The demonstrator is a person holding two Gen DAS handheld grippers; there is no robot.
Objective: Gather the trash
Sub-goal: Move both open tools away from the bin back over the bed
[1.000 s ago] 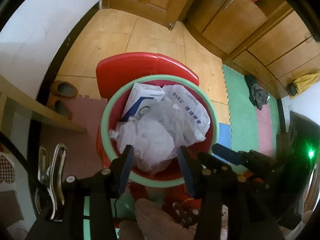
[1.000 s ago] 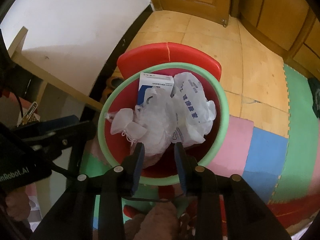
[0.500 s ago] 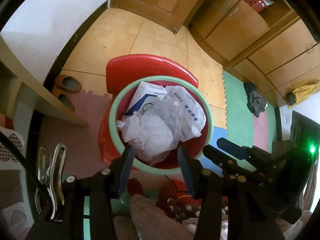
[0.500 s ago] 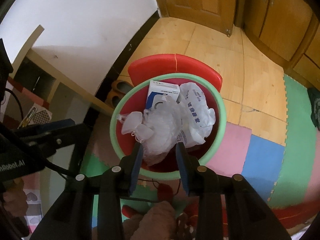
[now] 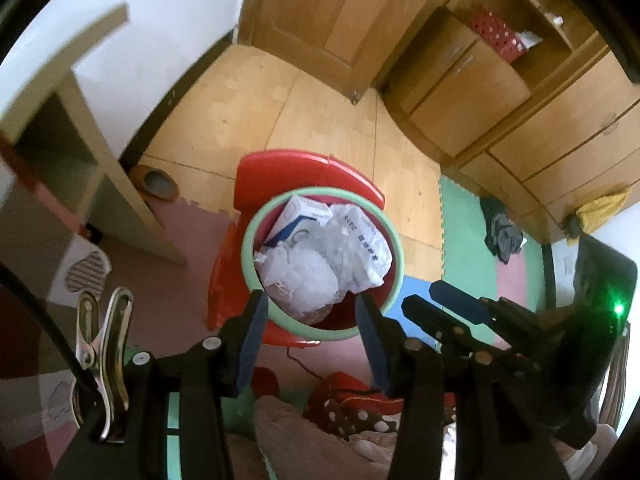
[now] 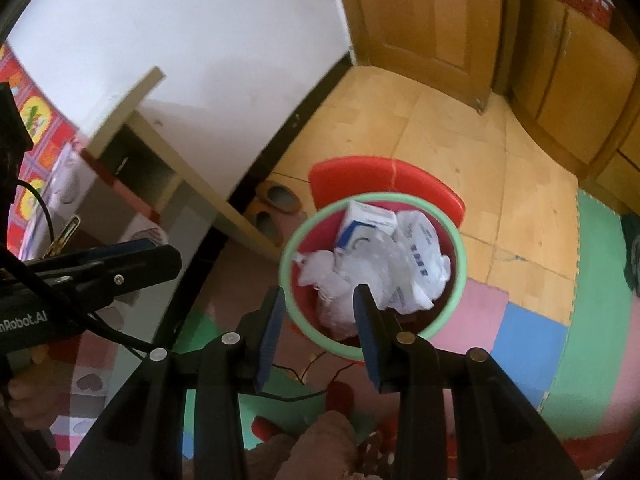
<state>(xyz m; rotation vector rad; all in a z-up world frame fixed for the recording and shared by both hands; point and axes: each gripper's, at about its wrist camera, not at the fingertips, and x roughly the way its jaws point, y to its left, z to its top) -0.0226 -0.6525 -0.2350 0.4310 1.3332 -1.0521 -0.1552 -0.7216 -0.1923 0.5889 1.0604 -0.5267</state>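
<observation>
Red bin (image 5: 390, 304) with green rim sits on the floor, full of white plastic bags (image 5: 316, 276) and a carton (image 5: 298, 218). Your left hand-held gripper (image 5: 308, 344) and right hand-held gripper (image 6: 316, 328) hang above, parted, empty. Collection looks done; bagging or removal remains.

Soft, even daylight fills both views — bright on the white wall (image 6: 208, 52) and the wooden floor (image 5: 280, 120), with no hard glare. A dull shadow lies on the wall beside the shelf board (image 6: 128, 96). Motion blur smears that board and the bin's green rim (image 6: 292, 248), more in the right wrist view. Fisheye bending curves the cabinets (image 5: 500, 92); black vignette rings the corners. A green indicator light (image 5: 619, 309) glows at the left view's dark right edge.
</observation>
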